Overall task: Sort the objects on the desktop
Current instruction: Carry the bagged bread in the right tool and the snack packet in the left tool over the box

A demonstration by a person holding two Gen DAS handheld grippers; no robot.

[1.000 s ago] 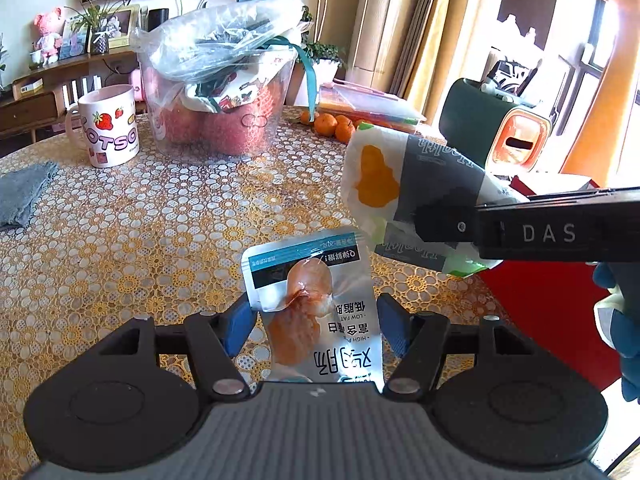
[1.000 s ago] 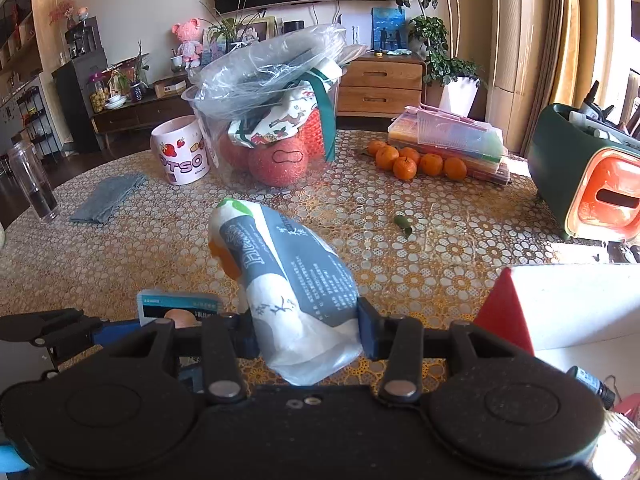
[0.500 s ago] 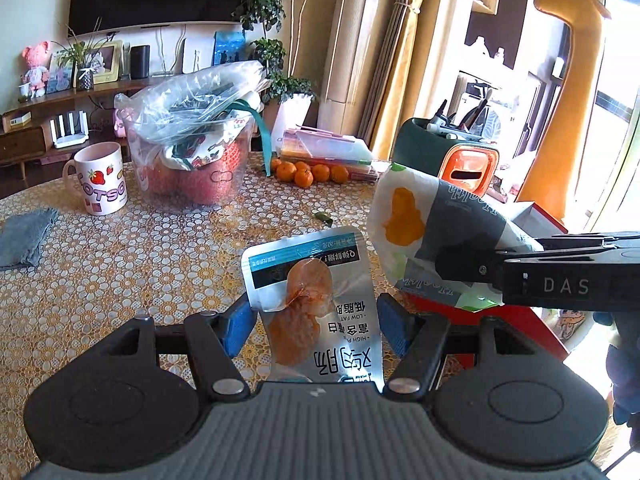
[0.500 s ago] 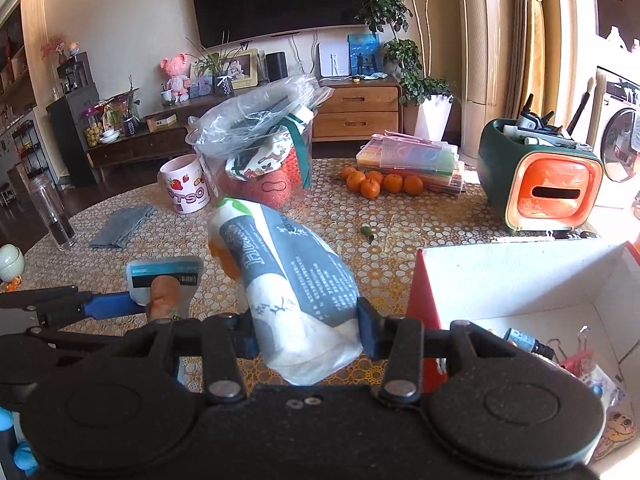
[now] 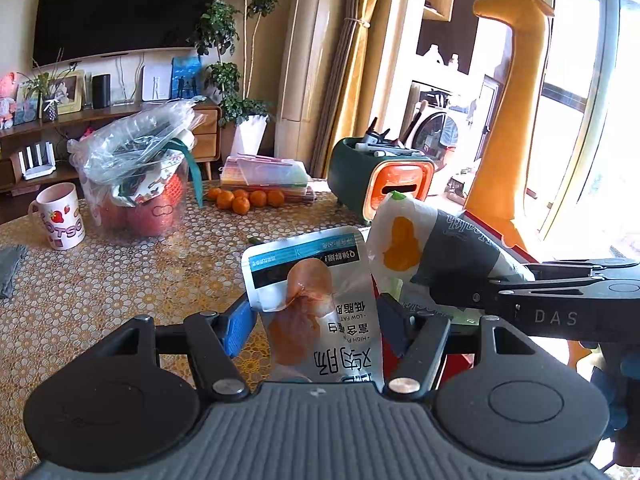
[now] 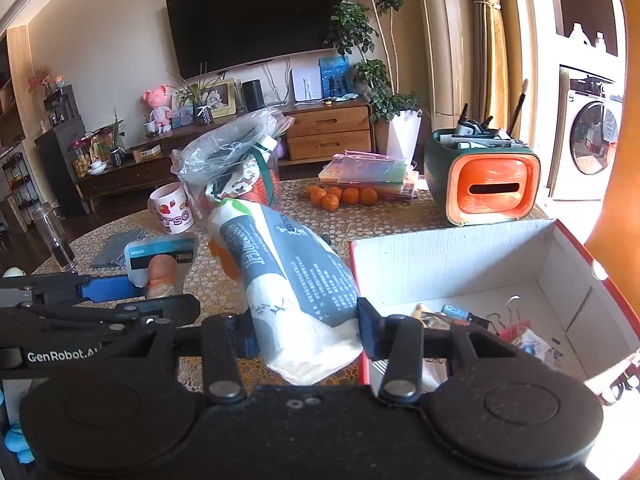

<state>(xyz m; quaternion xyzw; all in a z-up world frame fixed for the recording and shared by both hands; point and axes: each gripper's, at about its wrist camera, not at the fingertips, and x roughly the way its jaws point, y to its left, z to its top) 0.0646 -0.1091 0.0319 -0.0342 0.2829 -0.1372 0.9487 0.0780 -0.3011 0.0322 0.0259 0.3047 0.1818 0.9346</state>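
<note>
Left hand-held gripper (image 5: 314, 326): closed on silver chicken sausage pouch (image 5: 316, 308), held upright above the desk (image 5: 100, 300)
Right hand-held gripper (image 6: 306, 334): closed on white-and-grey snack bag (image 6: 288, 280), just beside the pouch, above the desk edge near the open red box (image 6: 460, 264)

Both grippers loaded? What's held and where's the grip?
Yes. Left gripper is shut on the chicken snack pouch, across its lower half. Right gripper is shut on the soft grey-white packet, near its lower end.
</note>
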